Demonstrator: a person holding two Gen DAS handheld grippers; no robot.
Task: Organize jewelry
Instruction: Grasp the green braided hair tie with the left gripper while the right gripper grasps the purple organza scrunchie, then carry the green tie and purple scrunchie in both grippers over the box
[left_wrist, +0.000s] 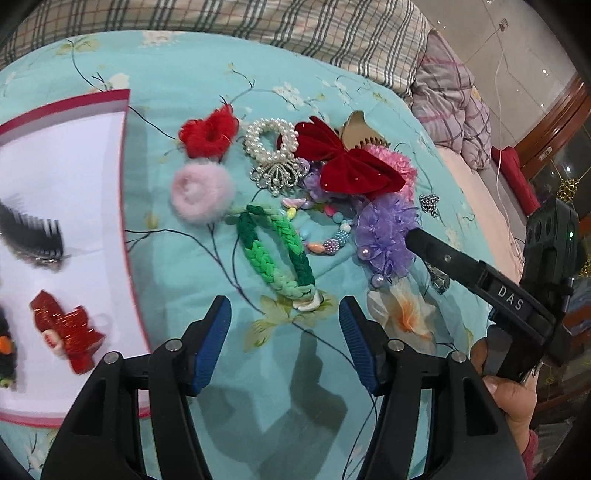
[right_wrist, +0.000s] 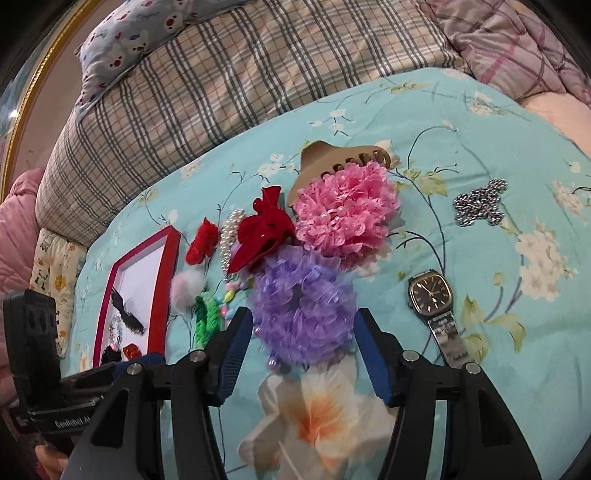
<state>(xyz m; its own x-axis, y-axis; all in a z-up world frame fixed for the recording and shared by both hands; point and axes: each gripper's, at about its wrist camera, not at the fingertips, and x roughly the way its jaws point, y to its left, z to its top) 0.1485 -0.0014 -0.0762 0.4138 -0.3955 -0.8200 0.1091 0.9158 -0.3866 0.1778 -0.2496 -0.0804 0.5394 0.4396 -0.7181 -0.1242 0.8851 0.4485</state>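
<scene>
My left gripper (left_wrist: 284, 306) is open above the teal quilt, its tips just short of the green braided band (left_wrist: 273, 251). A pile lies beyond it: a pink fluffy scrunchie (left_wrist: 201, 192), a red fuzzy one (left_wrist: 208, 133), a pearl band (left_wrist: 271, 144) and a red velvet bow (left_wrist: 347, 162). My right gripper (right_wrist: 303, 315) is open, and the purple lace scrunchie (right_wrist: 303, 295) lies between its fingers without being pressed. Behind it sit a pink lace scrunchie (right_wrist: 347, 214) and a beige claw clip (right_wrist: 332, 155). A red-rimmed white tray (left_wrist: 125, 99) at the left holds a black comb clip (left_wrist: 33, 229) and a red clip (left_wrist: 66, 328).
A wristwatch (right_wrist: 432, 291) and a silver chain (right_wrist: 478, 203) lie apart on the quilt to the right of the pile. A plaid blanket (right_wrist: 221, 81) and pillows rise behind the quilt. A hand (left_wrist: 517, 398) holds the right gripper's handle.
</scene>
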